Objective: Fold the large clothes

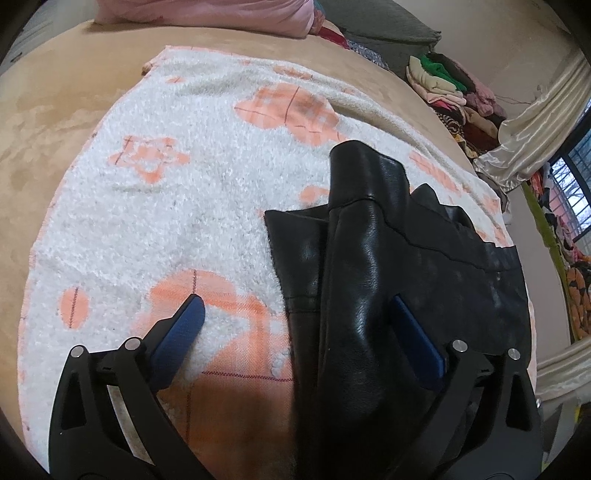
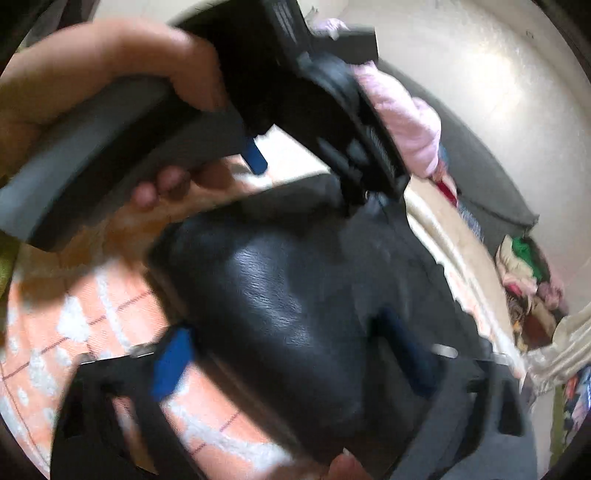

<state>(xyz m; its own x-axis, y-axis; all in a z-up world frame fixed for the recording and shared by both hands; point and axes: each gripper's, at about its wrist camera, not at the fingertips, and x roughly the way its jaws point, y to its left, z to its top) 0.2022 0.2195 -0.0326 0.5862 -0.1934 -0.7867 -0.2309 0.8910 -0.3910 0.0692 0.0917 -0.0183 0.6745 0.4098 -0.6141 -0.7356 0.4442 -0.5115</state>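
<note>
A black leather jacket (image 1: pixel 369 258) lies on a white towel with orange flowers (image 1: pixel 166 206), one sleeve folded up over its body. My left gripper (image 1: pixel 295 301) is open wide just above it; the left pad hangs over the towel, the right pad over the leather, and the sleeve runs between them. The right wrist view is blurred. There my right gripper (image 2: pixel 286 328) straddles a bulge of the jacket (image 2: pixel 280 295) with its jaws apart, one blue pad (image 2: pixel 171 363) beside the leather's edge. A hand (image 2: pixel 110 55) holds the left tool above.
The towel (image 2: pixel 92 314) covers a tan bed (image 1: pixel 55 110). A pink pillow (image 1: pixel 207 14) lies at the bed's head. Piled clothes (image 1: pixel 454 92) stand along the wall at the right, with a cream curtain (image 1: pixel 535 122) and a window beyond them.
</note>
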